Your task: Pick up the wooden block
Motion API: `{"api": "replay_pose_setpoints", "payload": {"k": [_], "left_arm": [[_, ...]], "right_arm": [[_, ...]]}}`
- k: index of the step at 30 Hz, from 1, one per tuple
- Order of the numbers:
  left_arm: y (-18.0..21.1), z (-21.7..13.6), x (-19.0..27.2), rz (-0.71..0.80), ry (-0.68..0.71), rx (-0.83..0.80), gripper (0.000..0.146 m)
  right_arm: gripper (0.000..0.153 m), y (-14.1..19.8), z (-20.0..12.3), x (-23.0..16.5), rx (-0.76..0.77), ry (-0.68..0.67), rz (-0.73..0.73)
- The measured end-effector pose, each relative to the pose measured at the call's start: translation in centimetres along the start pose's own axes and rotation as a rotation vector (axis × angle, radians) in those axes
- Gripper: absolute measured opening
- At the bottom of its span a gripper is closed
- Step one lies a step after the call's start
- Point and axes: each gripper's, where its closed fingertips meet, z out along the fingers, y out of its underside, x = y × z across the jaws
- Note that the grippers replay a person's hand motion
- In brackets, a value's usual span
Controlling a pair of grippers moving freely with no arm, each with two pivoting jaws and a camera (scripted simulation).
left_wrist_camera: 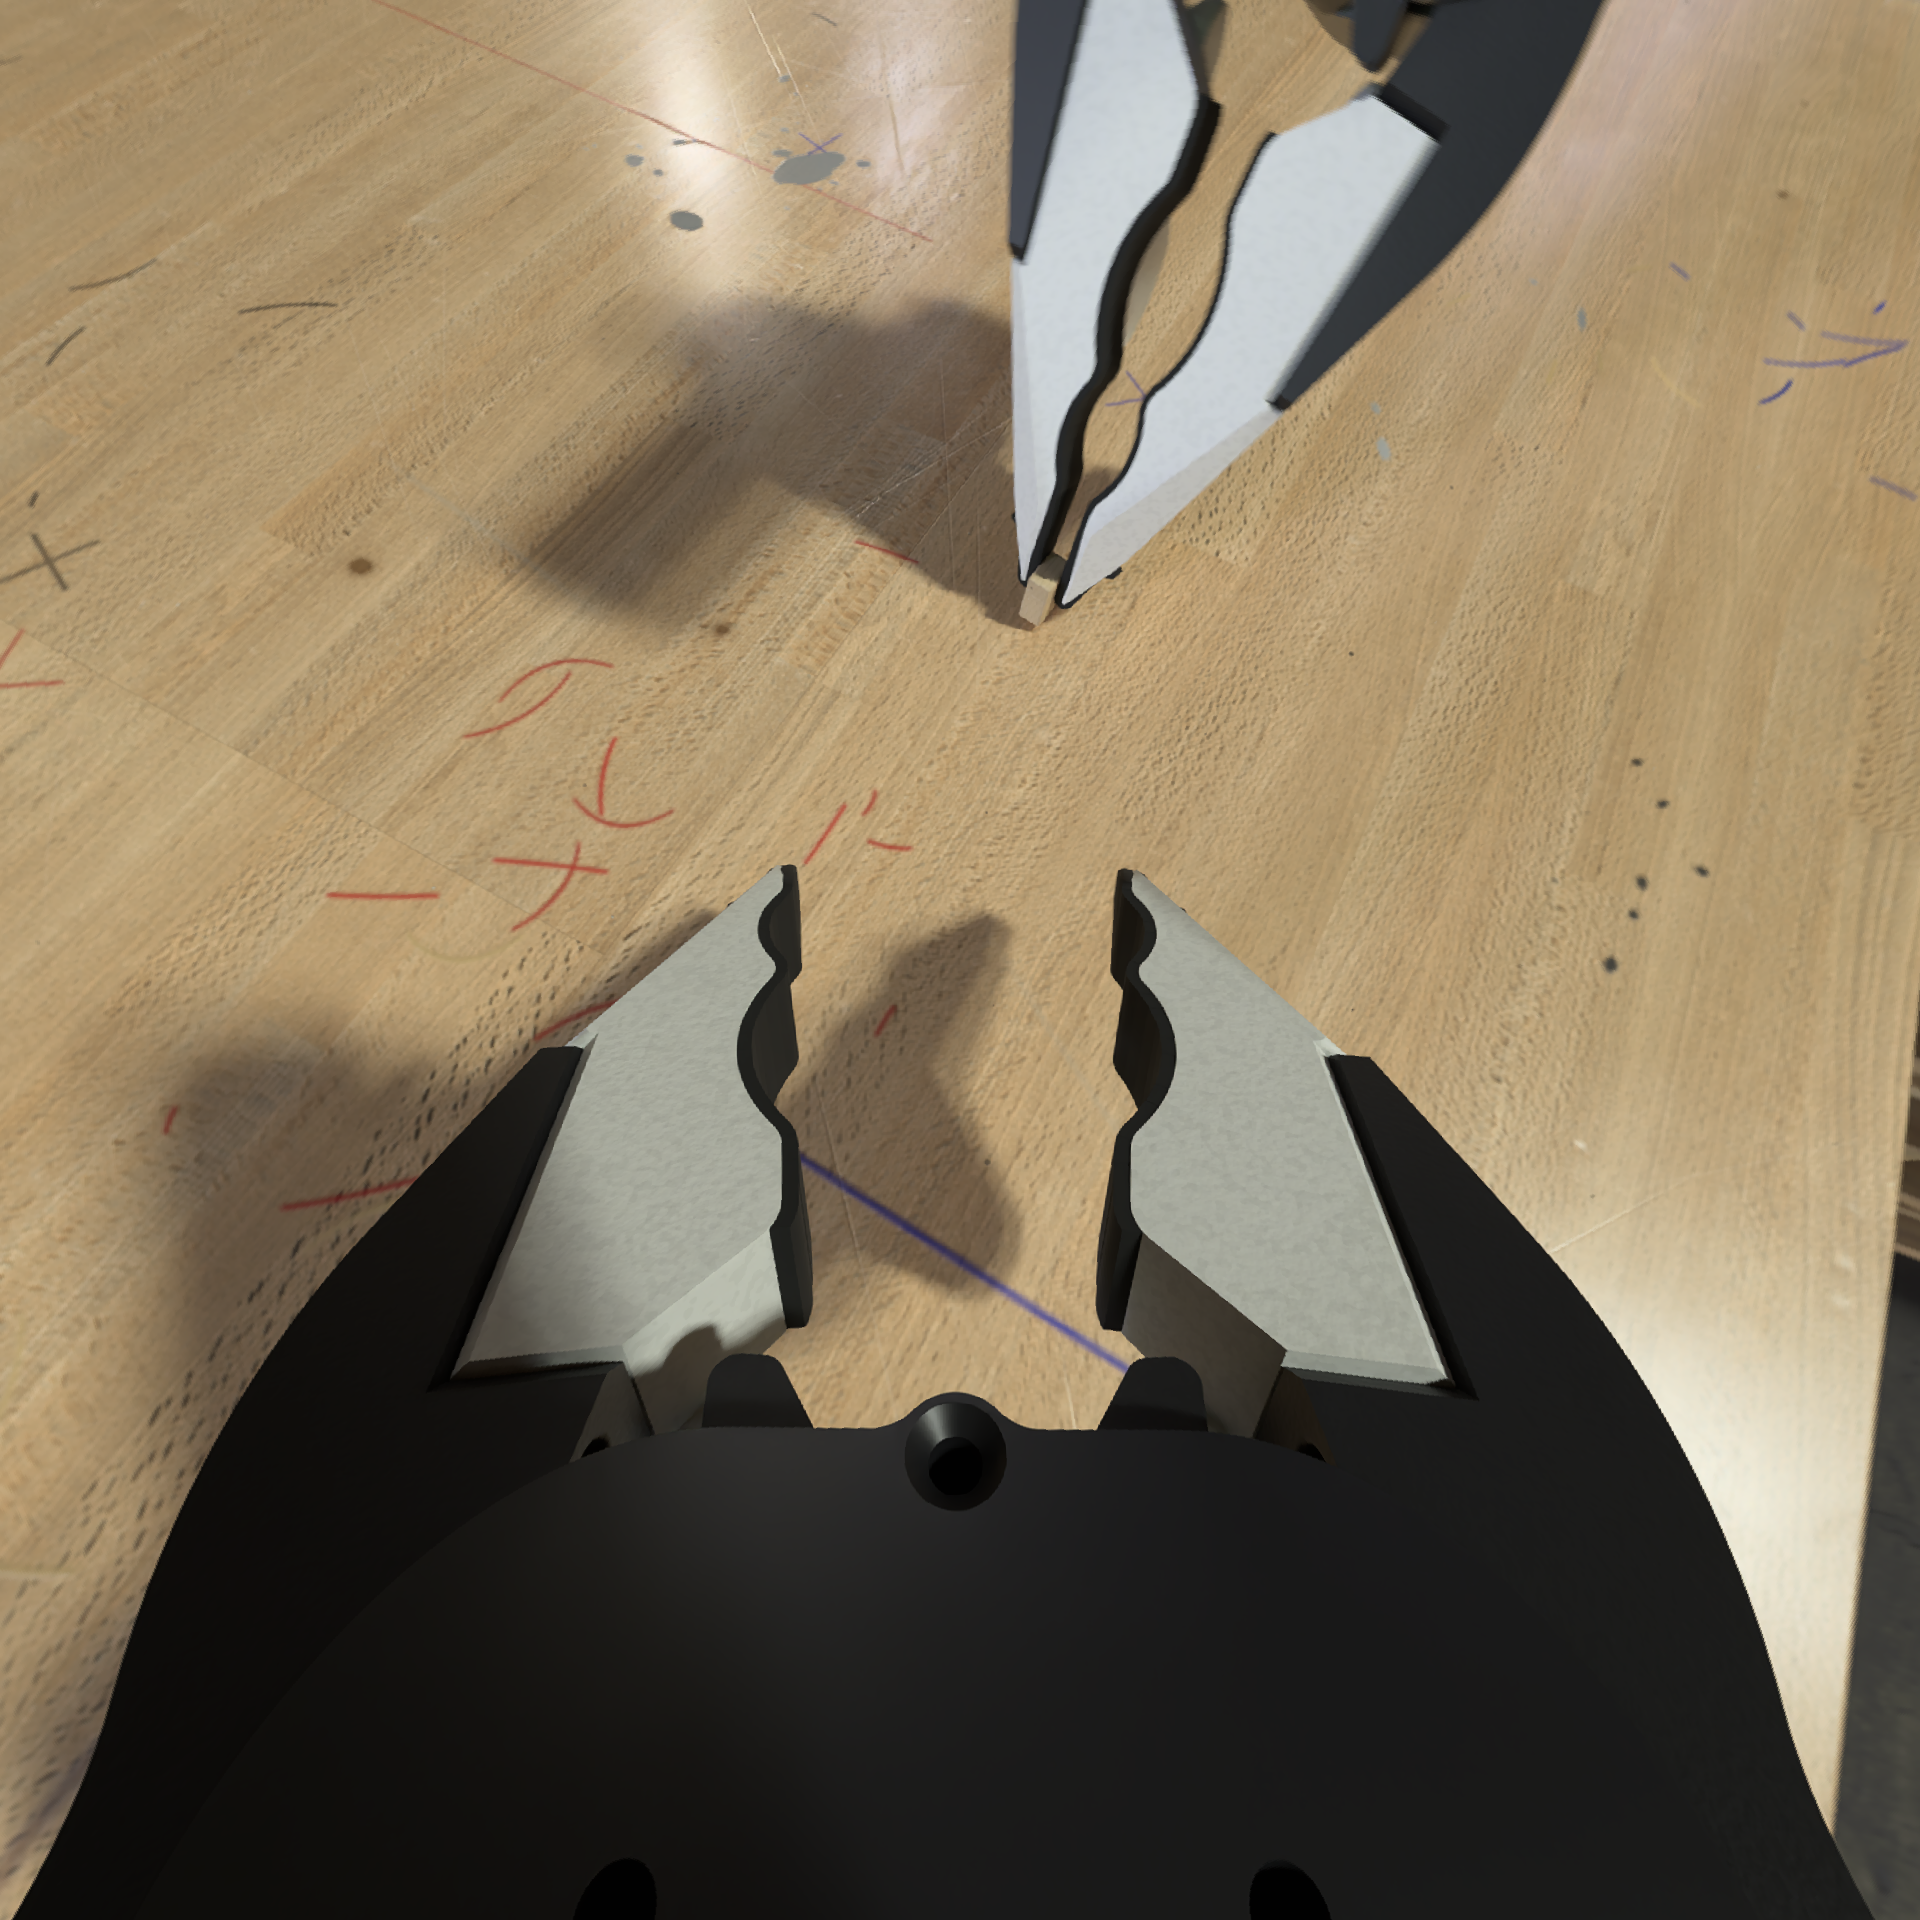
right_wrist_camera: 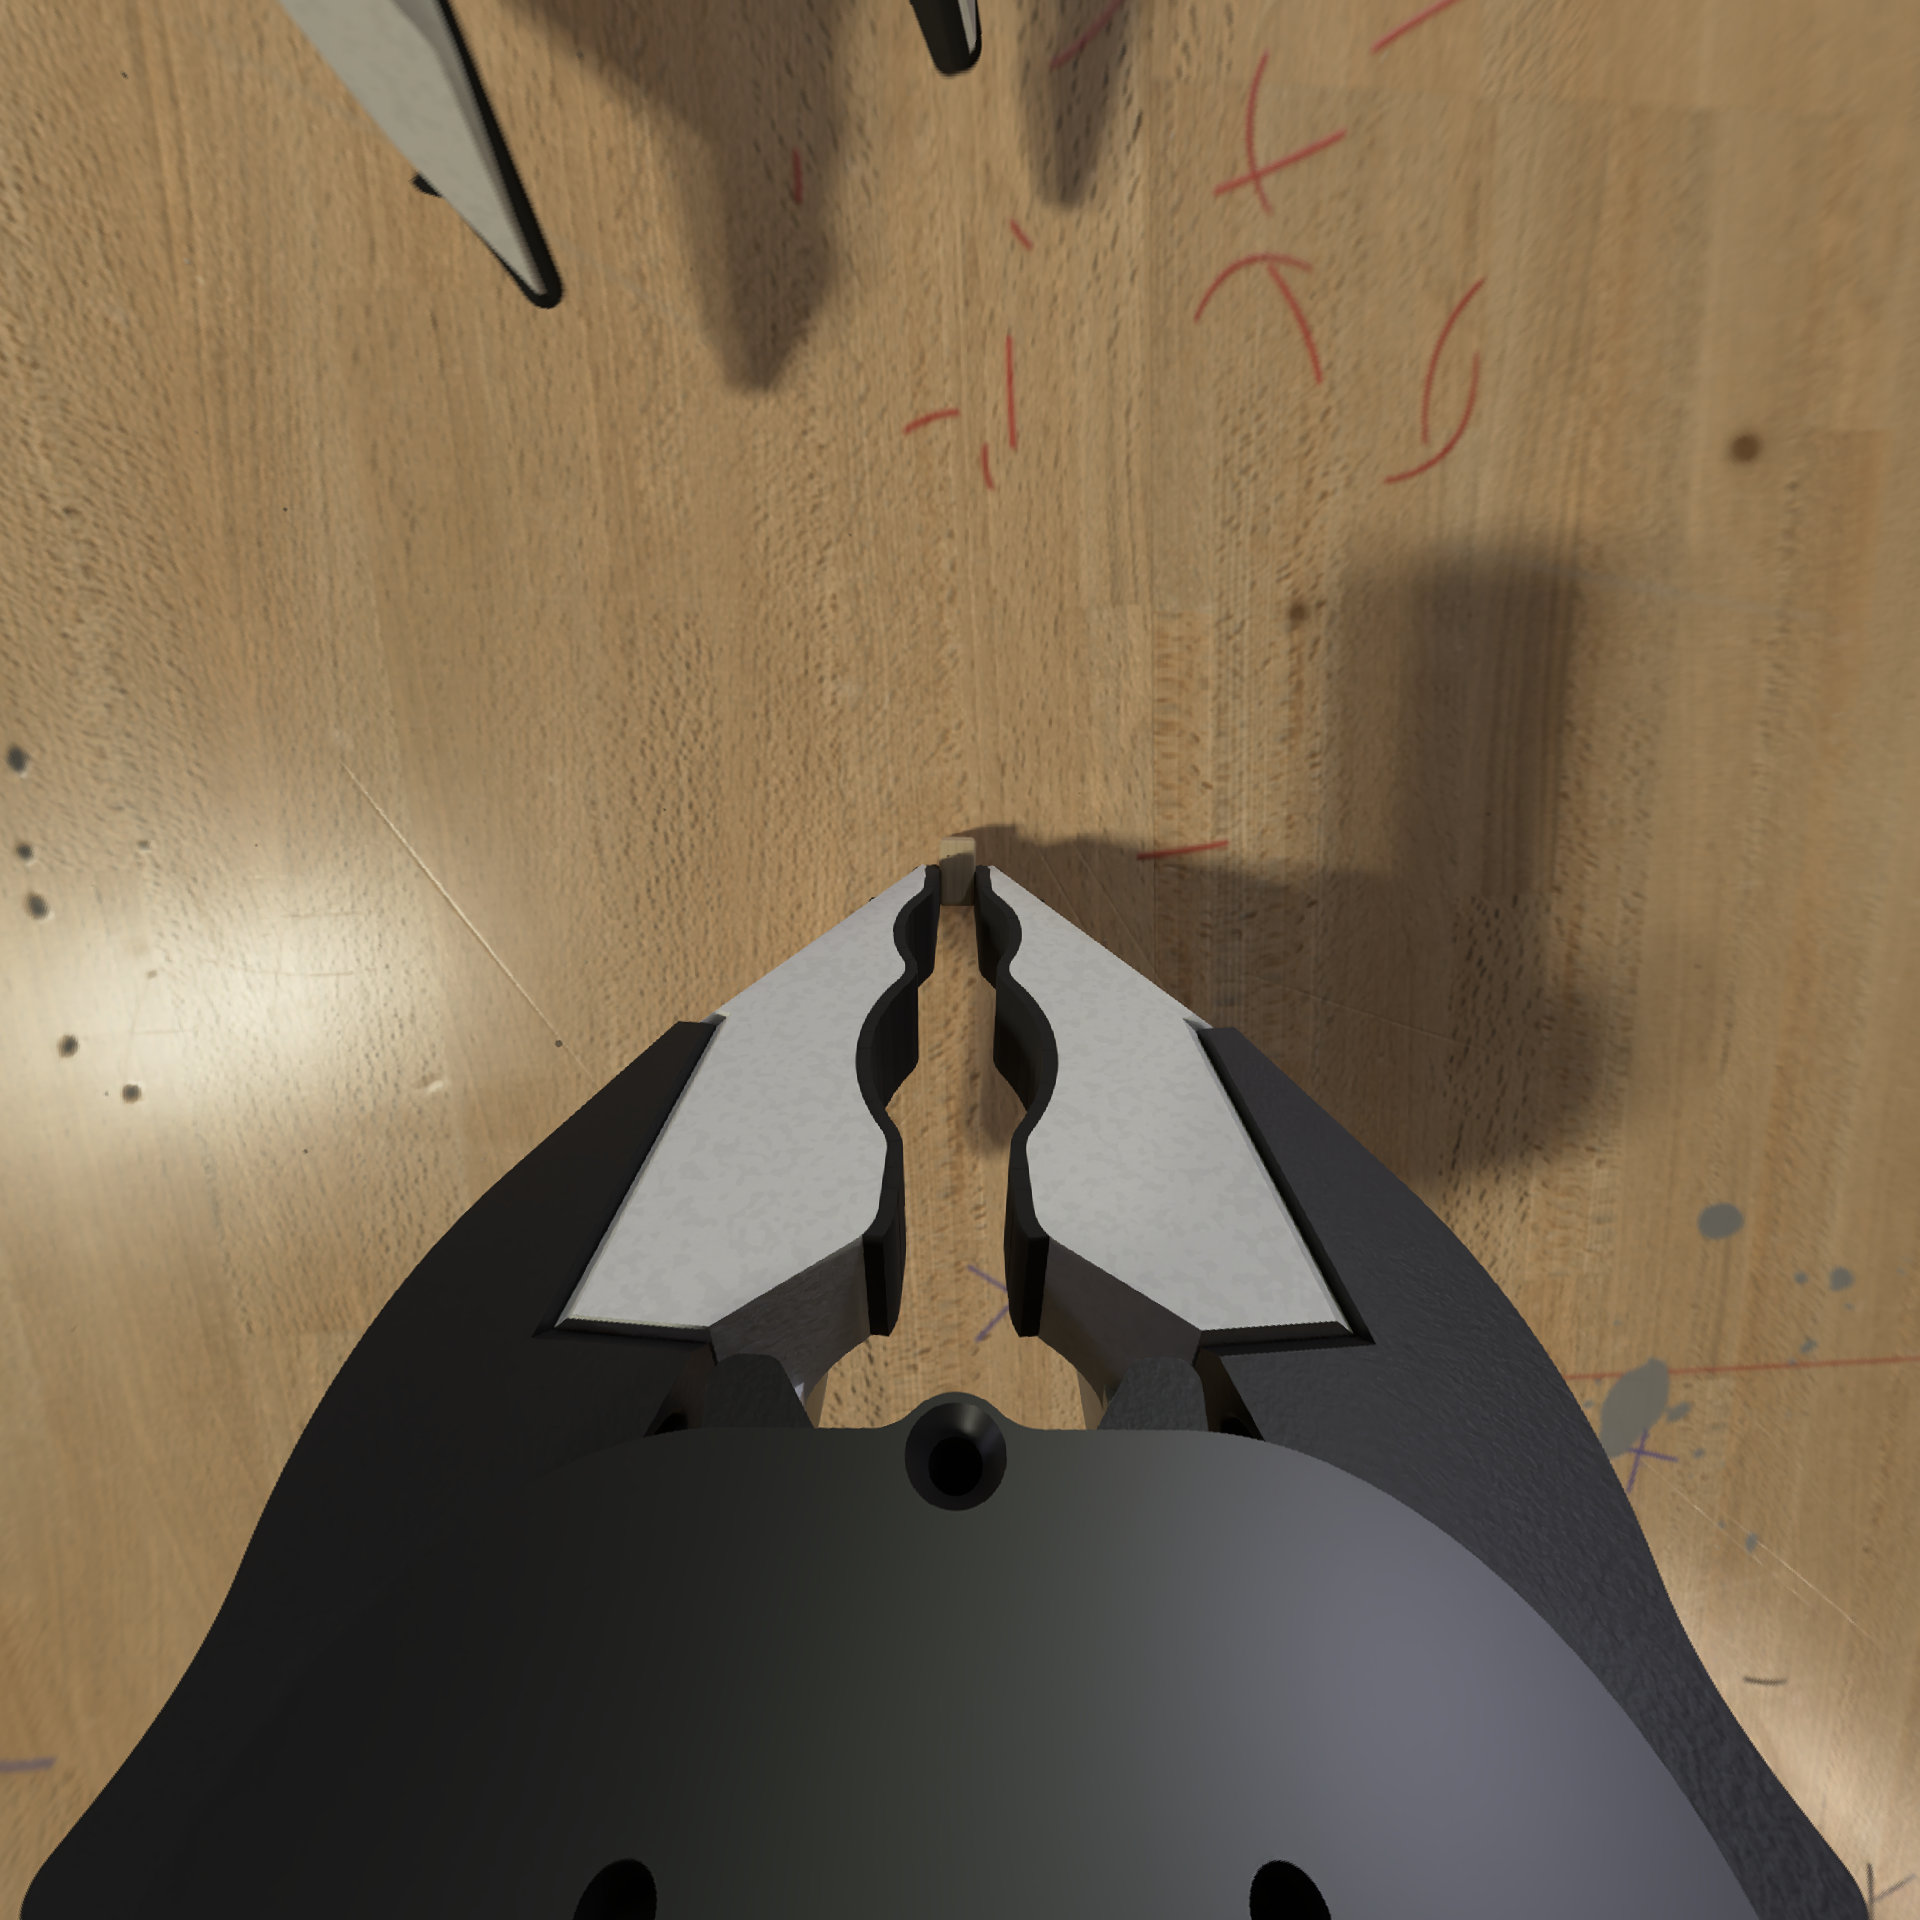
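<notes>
The wooden block (right_wrist_camera: 955,864) is a very small pale cube pinched between the tips of my right gripper (right_wrist_camera: 956,881), which is shut on it. In the left wrist view the same block (left_wrist_camera: 1042,595) shows at the tips of the right gripper (left_wrist_camera: 1049,582), at or just above the tabletop; I cannot tell whether it touches. My left gripper (left_wrist_camera: 956,883) is open and empty, facing the block from a short distance, hovering over the table.
The wooden tabletop (left_wrist_camera: 416,468) bears red, blue and black pen marks and paint spots. Its edge (left_wrist_camera: 1870,1247) runs down the right side of the left wrist view. The left gripper's fingers (right_wrist_camera: 457,135) show at the top of the right wrist view.
</notes>
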Motion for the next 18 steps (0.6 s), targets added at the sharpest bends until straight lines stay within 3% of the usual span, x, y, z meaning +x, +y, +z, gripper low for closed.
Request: {"api": "replay_pose_setpoints", "payload": {"k": [9, 16, 18], "left_arm": [[-2.2, 0.4, 1.3, -0.266, 0.138, 0.032, 0.057], [-7.3, 0.2, 1.9, -0.631, 0.305, 0.177, 0.027], [-8.3, 0.2, 2.3, -0.761, 0.379, 0.219, 0.025]], "right_arm": [[0.006, -0.8, -3.6, -0.9, 0.231, 0.210, 0.044], [0.006, -1.0, -6.5, -1.2, 0.352, 0.526, 0.065], [0.006, -0.7, -6.5, -1.4, 0.352, 0.576, 0.086]]}}
